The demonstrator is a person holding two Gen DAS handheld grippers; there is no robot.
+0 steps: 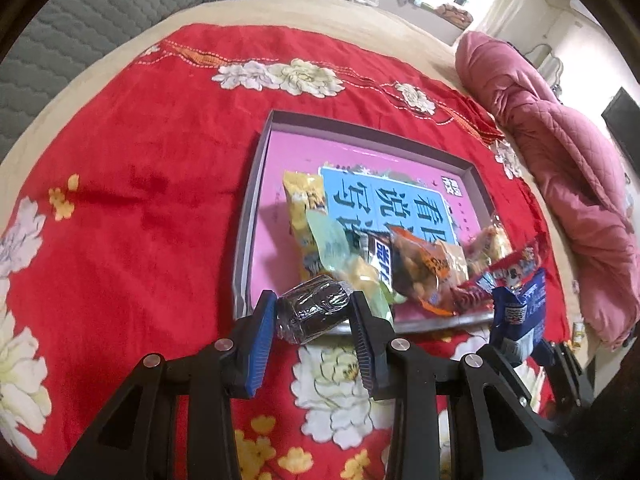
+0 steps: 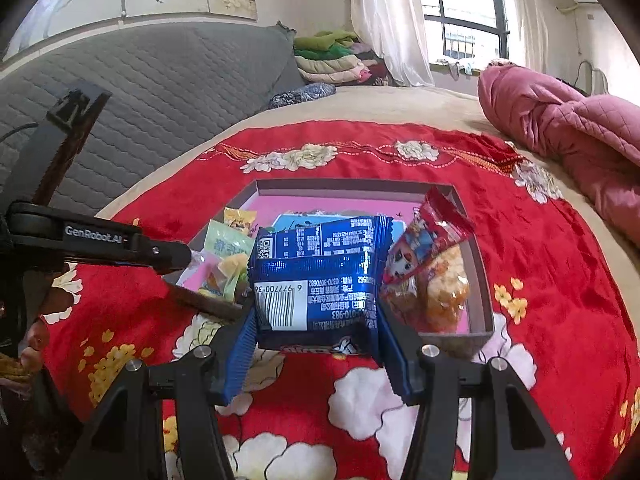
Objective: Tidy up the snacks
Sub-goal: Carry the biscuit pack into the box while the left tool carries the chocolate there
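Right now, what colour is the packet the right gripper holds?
Blue packet, with white print and a barcode; right wrist view shows it best.

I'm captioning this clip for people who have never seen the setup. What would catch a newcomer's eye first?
First, the bright red floral blanket spread over the bed, with a shallow pink-lined box of mixed snack packets at its middle. Next, the left gripper shut on a dark foil-wrapped round snack at the box's near edge, and the right gripper shut on a shiny blue snack packet just before the box.
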